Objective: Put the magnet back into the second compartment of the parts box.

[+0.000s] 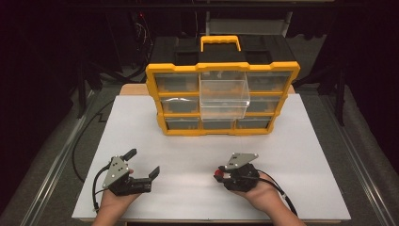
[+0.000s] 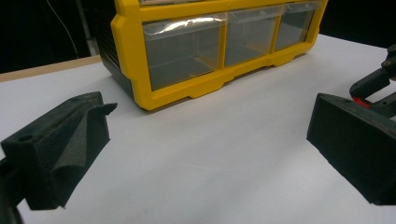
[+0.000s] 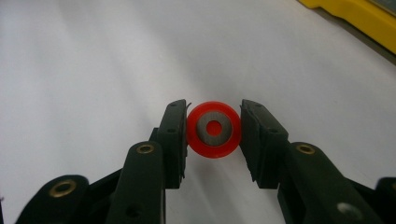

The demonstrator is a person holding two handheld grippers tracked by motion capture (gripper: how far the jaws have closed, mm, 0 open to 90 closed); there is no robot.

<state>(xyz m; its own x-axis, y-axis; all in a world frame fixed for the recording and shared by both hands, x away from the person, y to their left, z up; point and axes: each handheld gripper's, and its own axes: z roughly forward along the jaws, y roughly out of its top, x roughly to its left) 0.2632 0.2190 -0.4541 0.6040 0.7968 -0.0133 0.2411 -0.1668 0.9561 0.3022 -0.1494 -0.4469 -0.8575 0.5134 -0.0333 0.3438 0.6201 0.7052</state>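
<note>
I am holding my right gripper (image 1: 219,174) low over the white table (image 1: 197,150), near its front edge at about five o'clock from the table's middle, and its jaws are clamping a small red wheel (image 3: 214,129) between the pads. In the right gripper view the wheel is sitting face-on, a red ring with a grey disc and a red dot at its centre, with the left pad touching it at nine o'clock and the right pad at three o'clock. In the high view the wheel is showing as a red spot at the gripper's tip, pointing toward nine o'clock.

My left gripper (image 1: 143,164) is resting at about seven o'clock from the table's middle, well apart from the right one, with its jaws standing wide apart and nothing between them. In the left gripper view bare white table is lying between the two black jaws, and the right gripper's tip is peeking in at three o'clock.

Farther off, at twelve o'clock, the yellow and black organizer (image 1: 222,99) is standing upright on the table's far half with its handle (image 1: 220,43) on top. Its clear centre drawer (image 1: 224,98) is sticking out toward me, while the other drawers are sitting flush.
</note>
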